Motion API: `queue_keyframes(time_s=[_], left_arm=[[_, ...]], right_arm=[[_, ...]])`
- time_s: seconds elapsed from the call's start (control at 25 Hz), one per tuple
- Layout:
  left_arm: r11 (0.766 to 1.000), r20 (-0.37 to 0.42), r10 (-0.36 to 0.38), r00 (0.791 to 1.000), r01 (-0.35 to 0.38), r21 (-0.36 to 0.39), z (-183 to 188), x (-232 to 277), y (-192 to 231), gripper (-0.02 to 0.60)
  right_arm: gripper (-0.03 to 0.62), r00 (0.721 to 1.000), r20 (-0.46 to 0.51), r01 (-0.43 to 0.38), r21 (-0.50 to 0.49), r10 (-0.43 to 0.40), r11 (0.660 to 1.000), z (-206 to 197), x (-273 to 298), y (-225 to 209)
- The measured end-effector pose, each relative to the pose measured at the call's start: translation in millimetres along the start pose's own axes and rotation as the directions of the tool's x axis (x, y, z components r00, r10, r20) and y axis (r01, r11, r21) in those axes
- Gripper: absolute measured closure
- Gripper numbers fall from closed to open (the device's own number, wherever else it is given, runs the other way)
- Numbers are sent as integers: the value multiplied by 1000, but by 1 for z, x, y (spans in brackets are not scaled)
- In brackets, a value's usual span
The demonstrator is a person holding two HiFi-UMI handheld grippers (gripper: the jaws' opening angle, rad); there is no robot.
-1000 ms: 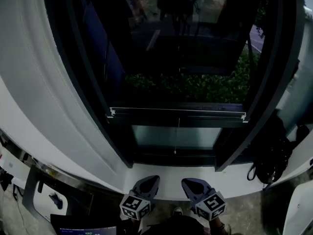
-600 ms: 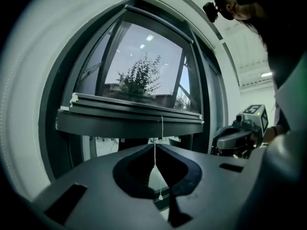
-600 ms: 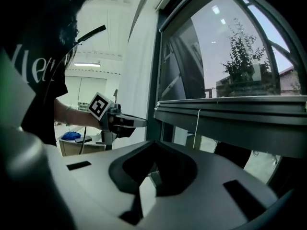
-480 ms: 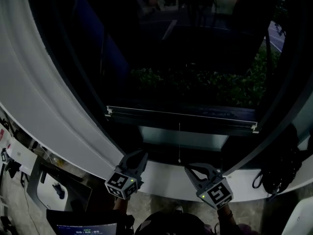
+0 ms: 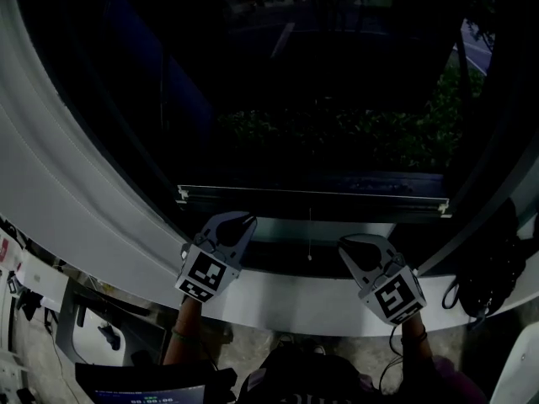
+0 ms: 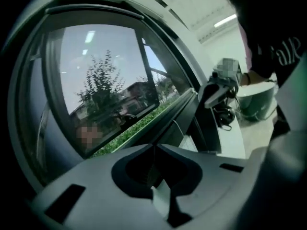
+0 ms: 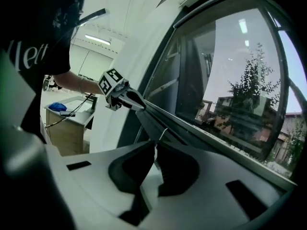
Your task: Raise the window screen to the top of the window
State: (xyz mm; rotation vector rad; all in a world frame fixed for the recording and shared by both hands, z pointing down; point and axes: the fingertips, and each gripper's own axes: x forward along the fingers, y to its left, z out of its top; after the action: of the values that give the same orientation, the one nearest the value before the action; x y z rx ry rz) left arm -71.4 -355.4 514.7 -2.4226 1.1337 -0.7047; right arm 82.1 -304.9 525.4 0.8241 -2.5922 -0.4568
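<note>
Below the screen bar (image 5: 312, 194), left gripper (image 5: 245, 220) and right gripper (image 5: 344, 243) sit clenched, empty; contact unclear in darkness.

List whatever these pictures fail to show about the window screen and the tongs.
- Top of the window: cut off by the head view's upper edge.
- Mesh above the bar: head view too dark to tell it from glass.
- Whether the left tongs touch the bar: too dim in the head view.
- Cord end: too small, head view.

Dark window screen (image 5: 337, 141), pale bottom rail (image 5: 312, 194) level, low near the sill (image 5: 278, 297), thin cord (image 5: 309, 236) under its middle
</note>
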Motion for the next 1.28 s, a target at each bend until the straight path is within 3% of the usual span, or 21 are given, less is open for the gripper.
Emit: queue_keyframes(time_s=[0.12, 0.2, 0.32, 0.56, 0.72, 1.04, 1.16, 1.28], left_arm=[[986, -66, -56, 996, 65, 153, 0, 15, -4, 578], [972, -89, -79, 993, 96, 216, 2, 23, -3, 574], [948, -110, -118, 987, 144, 283, 7, 29, -1, 551], [864, -248, -184, 951, 277, 421, -5, 35, 2, 546], [845, -273, -202, 940, 309, 436, -9, 38, 1, 548], [853, -269, -217, 938, 316, 415, -6, 39, 1, 548], [834, -313, -211, 926, 337, 436, -7, 39, 1, 548], [810, -378, -195, 905, 366, 458, -7, 41, 1, 549]], right_arm=[[583, 1000, -13, 20, 20, -20, 1000, 0, -1, -9], [577, 999, -41, 18, 30, -17, 999, 2, -1, -14], [568, 993, -114, 13, -47, -18, 999, 6, 1, -24], [508, 973, -232, -47, -201, -1, 978, 6, 20, -35], [508, 954, -299, -63, -290, -28, 955, 0, 37, -42], [537, 914, -397, -79, -372, -81, 925, -5, 54, -49], [539, 881, -466, -80, -324, -86, 943, -6, 56, -51], [540, 825, -560, -85, -259, -77, 962, -7, 58, -53]])
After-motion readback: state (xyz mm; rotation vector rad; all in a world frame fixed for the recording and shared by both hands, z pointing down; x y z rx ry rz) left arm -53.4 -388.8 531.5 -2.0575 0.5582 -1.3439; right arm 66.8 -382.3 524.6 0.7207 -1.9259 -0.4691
